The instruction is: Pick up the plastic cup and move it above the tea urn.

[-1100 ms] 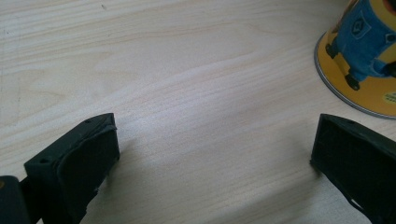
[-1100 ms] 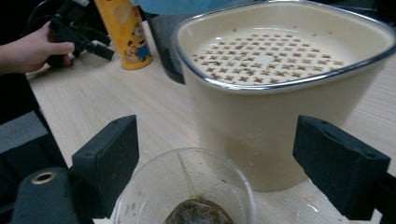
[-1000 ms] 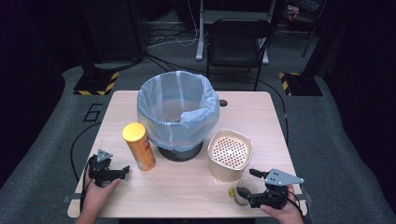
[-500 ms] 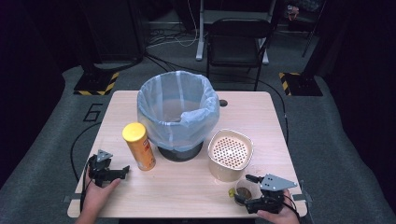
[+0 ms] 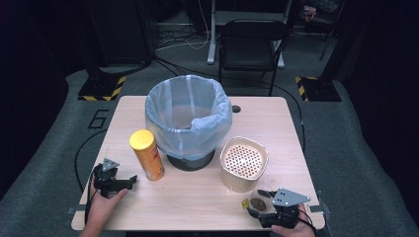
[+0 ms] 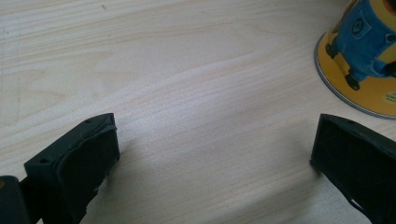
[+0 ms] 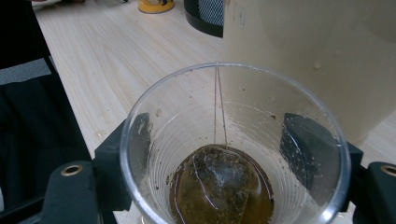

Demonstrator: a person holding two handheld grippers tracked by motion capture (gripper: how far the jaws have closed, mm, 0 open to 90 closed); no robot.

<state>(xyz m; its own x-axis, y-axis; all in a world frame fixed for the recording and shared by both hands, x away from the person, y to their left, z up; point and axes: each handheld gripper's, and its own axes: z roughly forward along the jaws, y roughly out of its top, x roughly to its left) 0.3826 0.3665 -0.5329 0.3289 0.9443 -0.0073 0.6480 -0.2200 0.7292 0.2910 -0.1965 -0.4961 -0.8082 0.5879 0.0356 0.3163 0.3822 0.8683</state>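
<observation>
A clear plastic cup stands near the table's front right edge, with a wet tea bag and a little brown liquid in it. My right gripper is shut on this cup, one black finger pressed against each side. The bag's string runs up over the rim. A small yellow tag lies beside the cup. At the front left, my left gripper rests on the wood, open, with bare table between its jaws. A yellow snack can stands just right of it, and its base is ahead of the right jaw.
A black bin with a pale blue liner stands mid-table. A cream container with a perforated top stands right behind the cup, and its wall is close to the cup. Bare wood lies between the grippers. A chair stands beyond the table.
My right gripper has drawn slightly toward the table's front edge, with the cup between its jaws. The left gripper has stayed still.
</observation>
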